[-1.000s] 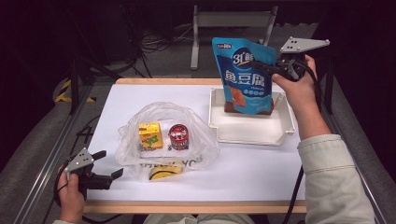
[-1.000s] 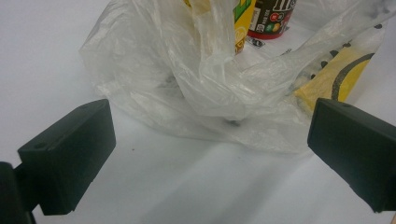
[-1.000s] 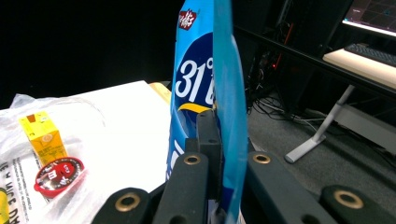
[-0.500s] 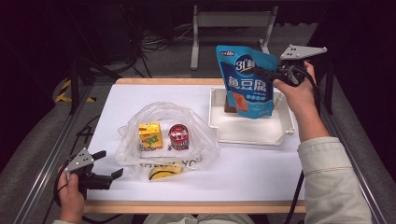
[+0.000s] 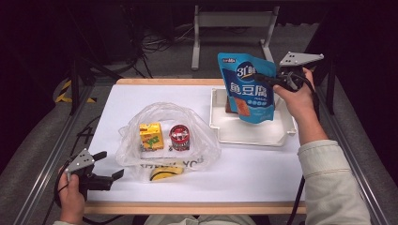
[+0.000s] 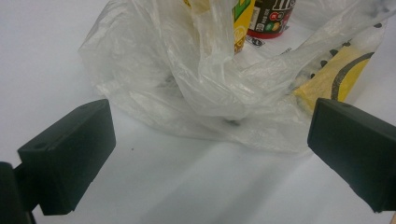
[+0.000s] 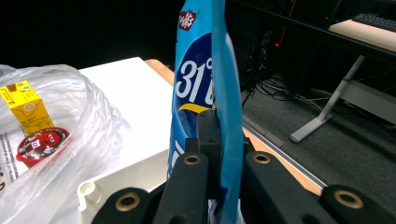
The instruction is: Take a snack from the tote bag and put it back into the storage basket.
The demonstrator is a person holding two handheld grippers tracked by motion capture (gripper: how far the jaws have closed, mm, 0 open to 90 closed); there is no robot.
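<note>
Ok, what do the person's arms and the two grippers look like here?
Each hand-held gripper, left and right, is black with a grey three-cornered plate on top and a trailing black cable. The left one's jaws end in blocky black pads. The right arm wears a light cream sleeve.

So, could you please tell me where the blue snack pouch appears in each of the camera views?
High view: the blue snack pouch hangs upper right, over the white tray, gripped at its edge by the right gripper.
Left gripper view: not in it.
Right gripper view: it stands edge-on at centre, pinched between the jaws.
Shared landmark: the yellow juice carton in the clear plastic bag sits centre-left in the high view and far left in the right gripper view.
</note>
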